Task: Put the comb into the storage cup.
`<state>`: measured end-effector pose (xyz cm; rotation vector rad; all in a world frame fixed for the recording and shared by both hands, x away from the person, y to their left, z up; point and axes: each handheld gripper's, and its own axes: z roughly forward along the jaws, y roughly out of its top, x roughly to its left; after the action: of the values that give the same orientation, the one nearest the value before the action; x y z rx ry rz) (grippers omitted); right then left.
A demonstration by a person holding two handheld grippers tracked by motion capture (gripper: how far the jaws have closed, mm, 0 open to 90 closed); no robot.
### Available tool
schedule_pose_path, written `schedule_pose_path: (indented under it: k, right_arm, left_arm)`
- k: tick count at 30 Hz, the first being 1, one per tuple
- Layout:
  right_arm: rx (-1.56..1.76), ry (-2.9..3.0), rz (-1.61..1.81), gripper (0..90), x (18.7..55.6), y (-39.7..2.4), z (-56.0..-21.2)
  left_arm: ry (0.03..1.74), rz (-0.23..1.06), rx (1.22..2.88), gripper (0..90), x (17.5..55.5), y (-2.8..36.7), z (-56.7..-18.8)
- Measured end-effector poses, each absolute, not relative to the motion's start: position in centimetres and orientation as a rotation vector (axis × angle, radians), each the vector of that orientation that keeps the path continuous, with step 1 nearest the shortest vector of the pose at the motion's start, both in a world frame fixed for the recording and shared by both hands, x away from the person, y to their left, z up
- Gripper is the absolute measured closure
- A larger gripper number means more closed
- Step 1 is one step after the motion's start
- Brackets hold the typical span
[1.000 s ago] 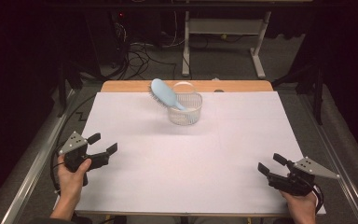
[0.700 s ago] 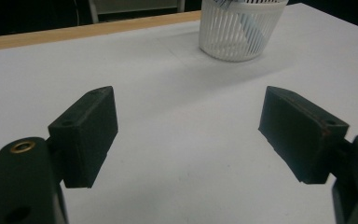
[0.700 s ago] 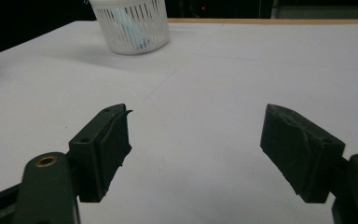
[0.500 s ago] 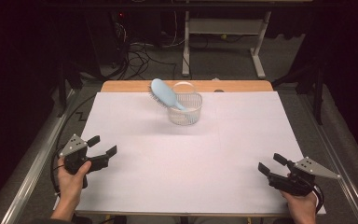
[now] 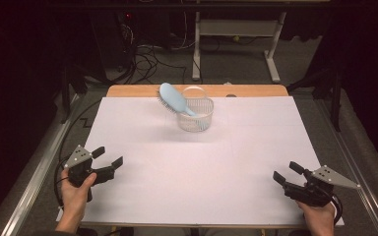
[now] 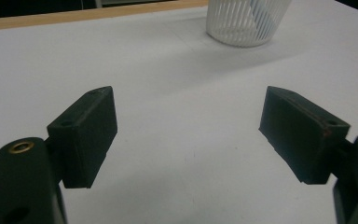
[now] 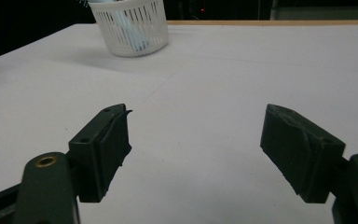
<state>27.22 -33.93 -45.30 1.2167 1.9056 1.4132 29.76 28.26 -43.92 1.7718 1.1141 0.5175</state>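
Observation:
A light blue hairbrush (image 5: 173, 100) stands handle-down in a white slotted basket (image 5: 197, 118) at the far middle of the white table. The basket (image 6: 244, 21) is ahead of my left gripper (image 6: 189, 126), and the basket (image 7: 130, 28) lies ahead and to the left of my right gripper (image 7: 196, 140). In the high view my left gripper (image 5: 108, 157) rests at the near left, open with nothing between its jaws. Near the front right, my right gripper (image 5: 288, 173) is open too and holds nothing.
The white sheet (image 5: 197, 167) covers the table, with a wooden strip (image 5: 133, 91) showing along its far edge. Cables (image 5: 147, 54) and a white metal stand (image 5: 236, 29) lie on the dark floor beyond. A metal rail (image 5: 34, 177) runs along the left side.

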Motion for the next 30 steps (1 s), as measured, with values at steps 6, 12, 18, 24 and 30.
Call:
schedule_pose_path:
  k: [6, 12, 18, 24, 30]
  right_arm:
    - [1.212, 1.901, 1.418, 24.1, 27.1, -34.0, -45.2]
    - [1.22, 1.896, 1.414, 24.1, 27.1, -34.1, -45.3]
    - [1.213, 1.902, 1.418, 24.0, 27.1, -34.0, -45.3]
    - [1.212, 1.898, 1.42, 24.1, 27.0, -34.1, -45.2]
    - [1.217, 1.897, 1.415, 24.0, 27.1, -34.1, -45.3]
  left_arm:
    - [1.129, 0.514, 1.77, 19.7, 29.6, 28.2, -44.5]
    - [1.129, 0.508, 1.777, 19.1, 29.4, 28.2, -45.2]
    - [1.146, 0.495, 1.768, 19.1, 29.3, 28.2, -45.8]
    - [1.165, 0.496, 1.74, 19.1, 29.0, 28.5, -46.1]
    - [1.182, 0.497, 1.736, 19.1, 28.6, 28.5, -46.5]
